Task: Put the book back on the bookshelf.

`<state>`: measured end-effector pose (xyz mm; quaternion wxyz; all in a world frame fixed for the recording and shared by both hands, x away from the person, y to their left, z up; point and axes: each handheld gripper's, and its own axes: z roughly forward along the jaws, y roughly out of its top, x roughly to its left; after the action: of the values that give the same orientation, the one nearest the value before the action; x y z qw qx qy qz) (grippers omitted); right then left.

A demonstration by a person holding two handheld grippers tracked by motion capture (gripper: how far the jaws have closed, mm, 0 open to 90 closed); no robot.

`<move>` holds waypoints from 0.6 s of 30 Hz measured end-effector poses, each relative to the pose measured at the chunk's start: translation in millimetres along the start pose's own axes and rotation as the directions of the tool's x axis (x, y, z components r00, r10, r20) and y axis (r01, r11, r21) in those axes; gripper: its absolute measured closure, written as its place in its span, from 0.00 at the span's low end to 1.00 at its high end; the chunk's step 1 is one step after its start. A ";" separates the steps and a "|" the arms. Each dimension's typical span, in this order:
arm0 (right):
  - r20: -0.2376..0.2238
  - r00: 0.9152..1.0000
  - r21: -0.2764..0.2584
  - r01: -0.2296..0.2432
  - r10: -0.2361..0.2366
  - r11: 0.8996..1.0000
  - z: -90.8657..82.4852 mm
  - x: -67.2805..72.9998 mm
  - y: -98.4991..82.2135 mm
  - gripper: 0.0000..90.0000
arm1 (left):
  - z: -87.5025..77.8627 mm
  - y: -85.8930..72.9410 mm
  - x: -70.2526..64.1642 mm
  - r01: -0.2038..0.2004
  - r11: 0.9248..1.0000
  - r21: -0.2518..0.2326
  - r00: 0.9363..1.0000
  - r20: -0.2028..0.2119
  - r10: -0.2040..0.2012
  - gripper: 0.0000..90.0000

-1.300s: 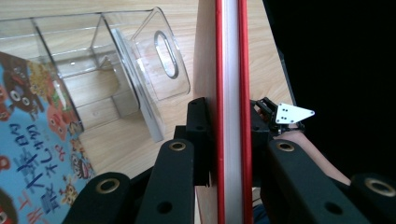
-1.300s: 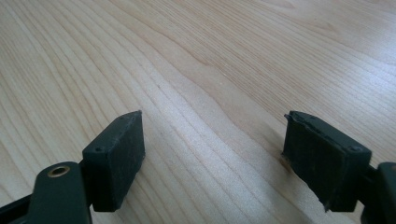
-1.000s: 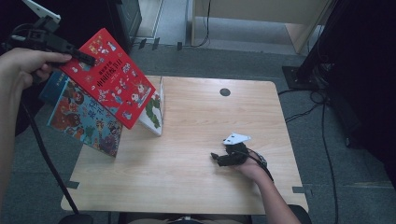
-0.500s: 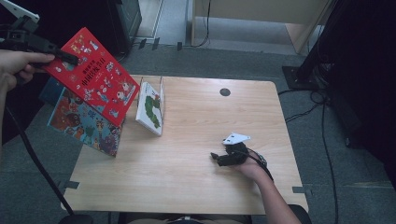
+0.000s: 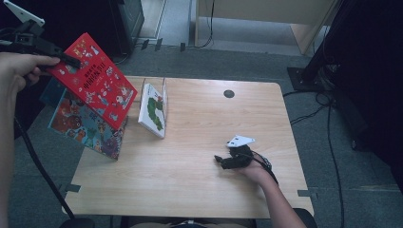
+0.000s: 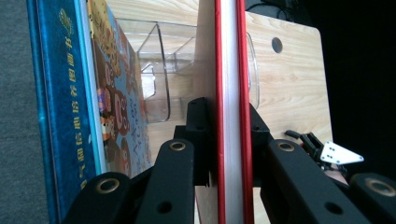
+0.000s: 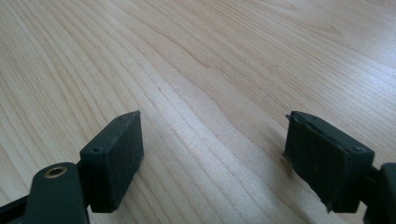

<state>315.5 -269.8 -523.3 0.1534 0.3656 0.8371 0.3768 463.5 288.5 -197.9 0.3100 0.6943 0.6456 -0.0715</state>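
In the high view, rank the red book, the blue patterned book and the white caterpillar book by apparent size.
1. Red book, though held up nearer the camera, so unsure against the next.
2. Blue patterned book, partly hidden behind it.
3. White caterpillar book, clearly smallest.

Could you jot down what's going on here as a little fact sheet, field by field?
Left gripper: clamped on the red book, held up off the table's left edge
Right gripper: jaws open, nothing between them, low over the wooden table
Clear rack: holds a white caterpillar book
Blue picture book: leaning at the table's left
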 end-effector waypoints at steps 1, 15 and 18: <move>0.000 1.000 0.000 0.001 -0.001 1.000 0.0 -0.1 0.0 0.22 | 2.3 0.3 -0.1 0.001 1.000 0.003 1.000 -0.003 -0.001 0.88; -0.001 1.000 0.000 0.000 0.000 1.000 0.0 0.0 0.0 0.22 | 31.2 2.1 -1.6 0.007 1.000 0.023 0.999 -0.032 -0.006 0.88; 0.000 1.000 0.000 0.000 0.000 1.000 0.0 0.0 0.0 0.22 | 36.8 2.5 -1.4 0.009 1.000 0.027 0.999 -0.041 -0.008 0.88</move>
<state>315.5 -269.8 -523.3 0.1533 0.3655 0.8371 0.3770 476.7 268.2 -225.7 0.2870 0.6971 0.6535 -0.0676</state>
